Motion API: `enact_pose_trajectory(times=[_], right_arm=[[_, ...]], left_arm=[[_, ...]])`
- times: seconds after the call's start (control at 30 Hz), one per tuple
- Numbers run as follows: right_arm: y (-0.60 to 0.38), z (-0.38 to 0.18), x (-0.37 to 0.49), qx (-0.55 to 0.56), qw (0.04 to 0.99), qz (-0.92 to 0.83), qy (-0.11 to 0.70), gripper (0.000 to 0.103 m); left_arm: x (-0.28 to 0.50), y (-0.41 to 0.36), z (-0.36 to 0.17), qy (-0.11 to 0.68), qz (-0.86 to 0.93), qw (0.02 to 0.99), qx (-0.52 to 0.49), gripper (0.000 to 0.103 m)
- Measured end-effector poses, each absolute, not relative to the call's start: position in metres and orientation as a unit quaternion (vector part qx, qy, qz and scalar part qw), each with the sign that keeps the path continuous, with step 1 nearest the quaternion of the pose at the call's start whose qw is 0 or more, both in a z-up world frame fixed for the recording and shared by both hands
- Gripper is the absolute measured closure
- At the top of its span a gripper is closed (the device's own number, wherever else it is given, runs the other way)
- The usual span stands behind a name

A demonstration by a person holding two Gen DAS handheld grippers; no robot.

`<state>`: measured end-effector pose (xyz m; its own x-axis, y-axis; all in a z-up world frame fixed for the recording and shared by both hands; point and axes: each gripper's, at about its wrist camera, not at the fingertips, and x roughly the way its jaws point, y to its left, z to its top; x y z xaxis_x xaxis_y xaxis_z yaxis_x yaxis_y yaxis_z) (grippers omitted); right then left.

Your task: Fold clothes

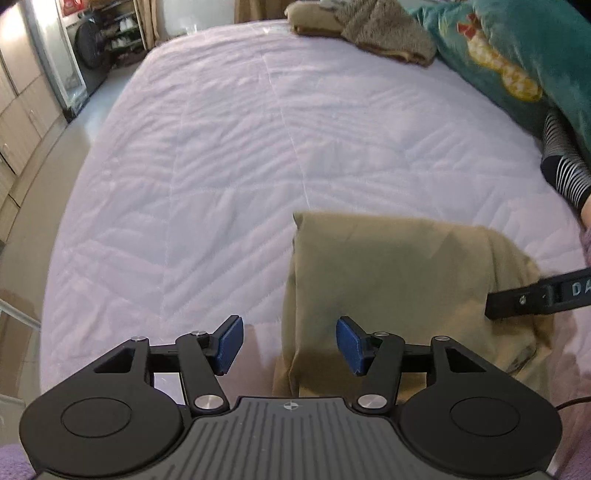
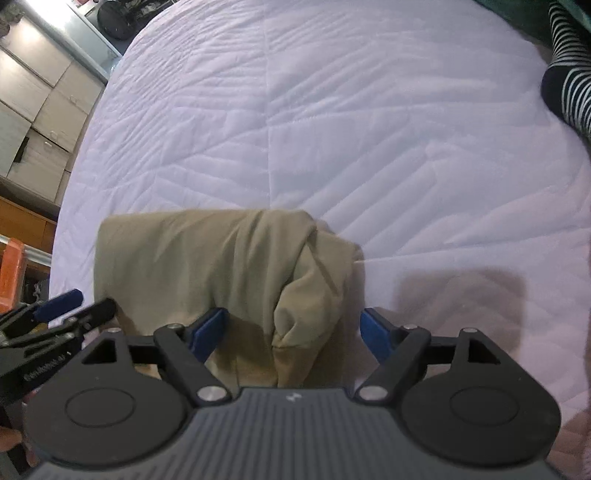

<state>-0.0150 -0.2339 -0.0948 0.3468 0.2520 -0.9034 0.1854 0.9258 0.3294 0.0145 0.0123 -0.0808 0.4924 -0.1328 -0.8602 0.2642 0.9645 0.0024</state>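
Cabinets [image 1: 22, 107] are standing along the far left wall, beside the bed [image 1: 229, 155], whose pale quilted cover is filling most of both views. The left gripper [image 1: 288, 345] is hovering at the near edge of the bed with its jaws spread and nothing between them; its left pad [image 1: 229, 343] is hanging over bare quilt, its right pad [image 1: 351, 345] over the left edge of the garment [image 1: 388, 280]. This tan garment is lying partly folded on the near side of the bed, its far edge straight, its right side bunching into loose folds. The right gripper [image 2: 293, 332] is hovering over that bunched part with jaws spread wide, gripping nothing, cloth showing between the pads. Further right, a striped sleeve [image 1: 565, 162] is reaching in at the bed's edge. At the far right corner a teal blanket [image 1: 517, 55] and a brown pile [image 1: 369, 26] are lying.
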Motion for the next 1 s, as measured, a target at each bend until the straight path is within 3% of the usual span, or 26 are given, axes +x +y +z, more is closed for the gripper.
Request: enact_pose_trajectory(times=[0.17,0.27,0.33,0.5,0.8,0.9,0.93,0.97,1.0], right_arm=[[-0.236,-0.109,-0.015,0.213,0.79,0.021,0.575,0.007],[-0.235,-0.112,-0.013,0.217,0.787,0.028,0.576,0.002],[-0.231,-0.113,-0.01,0.205,0.789,0.031,0.578,0.0],[-0.225,-0.114,-0.008,0.183,0.798,0.037,0.573,0.0],[-0.223,-0.113,-0.01,0.168,0.804,0.048,0.568,0.0],[-0.221,-0.11,-0.013,0.174,0.806,0.055,0.563,0.011],[-0.22,-0.108,-0.014,0.178,0.806,0.059,0.561,0.026],[-0.219,-0.106,-0.015,0.182,0.806,0.063,0.559,0.033],[-0.218,-0.105,-0.016,0.183,0.807,0.065,0.558,0.033]], left_arm=[[0.017,0.012,-0.092,0.497,-0.118,0.857,0.069,0.035],[0.018,0.012,-0.095,0.499,-0.123,0.855,0.072,0.033],[0.019,0.012,-0.097,0.501,-0.126,0.853,0.073,0.026],[0.021,0.011,-0.101,0.504,-0.134,0.85,0.078,0.021],[0.022,0.01,-0.104,0.503,-0.14,0.849,0.076,0.024],[0.02,0.009,-0.102,0.501,-0.142,0.851,0.069,0.031],[0.018,0.007,-0.101,0.5,-0.144,0.851,0.071,0.036],[0.017,0.005,-0.1,0.499,-0.149,0.851,0.072,0.04],[0.016,0.004,-0.099,0.498,-0.155,0.85,0.07,0.05]])
